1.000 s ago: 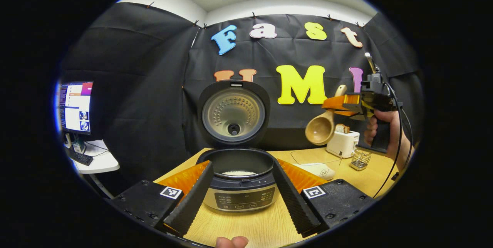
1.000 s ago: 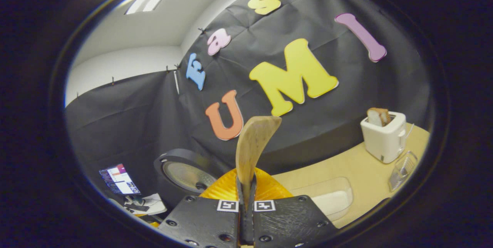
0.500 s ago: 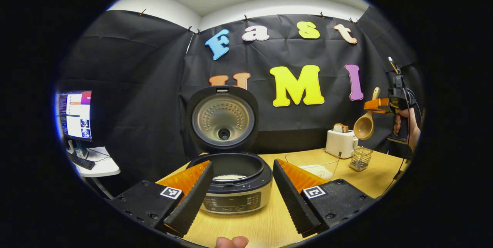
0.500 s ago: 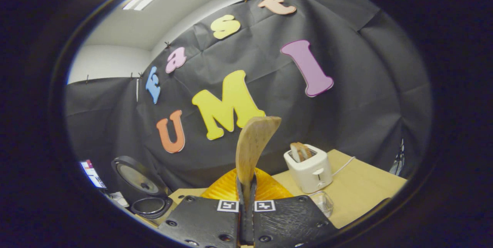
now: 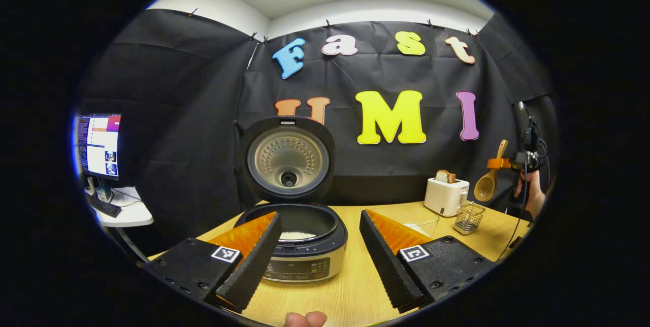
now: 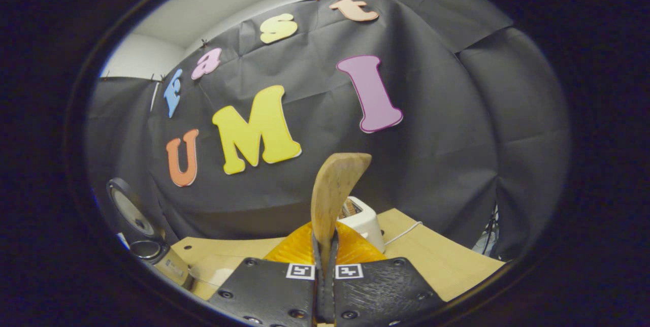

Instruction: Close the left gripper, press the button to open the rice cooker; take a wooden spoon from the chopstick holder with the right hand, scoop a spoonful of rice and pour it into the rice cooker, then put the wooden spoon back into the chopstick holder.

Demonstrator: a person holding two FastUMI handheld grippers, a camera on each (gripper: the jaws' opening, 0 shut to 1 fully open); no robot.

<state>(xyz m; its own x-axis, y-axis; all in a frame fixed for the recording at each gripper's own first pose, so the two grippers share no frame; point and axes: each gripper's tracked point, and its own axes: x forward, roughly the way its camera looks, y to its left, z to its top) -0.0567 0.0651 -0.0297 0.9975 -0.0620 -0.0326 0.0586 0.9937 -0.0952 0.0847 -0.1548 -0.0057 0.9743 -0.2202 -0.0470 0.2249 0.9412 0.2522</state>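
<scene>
Wooden spoon [image 5: 486,183] held above the chopstick holder [image 5: 468,218]

Right hand-held gripper [image 6: 325,276] clamped on the spoon's handle, bowl hanging down beside the toaster [image 5: 445,196]; left hand-held gripper [image 5: 321,256] spread apart before the rice cooker [image 5: 294,246], lid up, rice inside, on the worktop [image 5: 350,299].

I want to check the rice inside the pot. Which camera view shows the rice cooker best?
The left gripper view: the rice cooker stands centred, its lid up, white rice visible in the pot. In the right gripper view the rice cooker sits small at the left edge, seen sideways, and the pot's inside cannot be seen.
</scene>
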